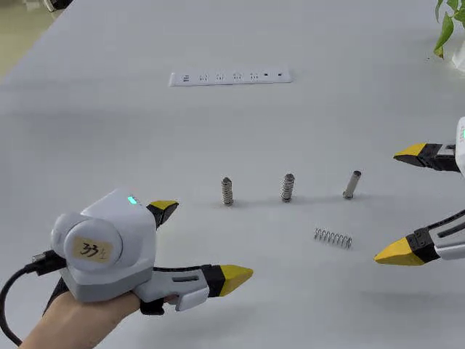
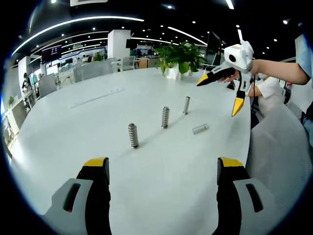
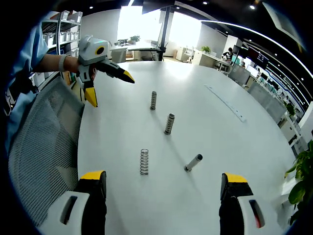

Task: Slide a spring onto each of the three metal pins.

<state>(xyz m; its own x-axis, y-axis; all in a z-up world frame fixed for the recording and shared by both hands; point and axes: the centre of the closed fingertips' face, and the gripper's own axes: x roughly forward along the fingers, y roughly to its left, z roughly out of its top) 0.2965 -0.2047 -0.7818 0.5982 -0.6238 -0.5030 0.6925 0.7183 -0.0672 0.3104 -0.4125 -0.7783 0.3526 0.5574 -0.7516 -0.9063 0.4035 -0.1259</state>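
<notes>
Three metal pins stand in a row on the white table. The left pin (image 1: pixel 227 191) and the middle pin (image 1: pixel 288 187) each carry a spring. The right pin (image 1: pixel 352 185) is bare and leans a little. A loose spring (image 1: pixel 333 238) lies flat in front of it, also seen as the spring (image 3: pixel 144 161) and the spring (image 2: pixel 200 129). My left gripper (image 1: pixel 207 243) is open at the near left, empty. My right gripper (image 1: pixel 404 203) is open at the right edge, near the loose spring, holding nothing.
A white power strip (image 1: pixel 230 76) lies at the back of the table. A potted plant (image 1: pixel 450 29) stands at the far right corner. A mesh chair (image 3: pixel 44 161) sits beside the table edge. The table (image 1: pixel 109 145) is broad around the pins.
</notes>
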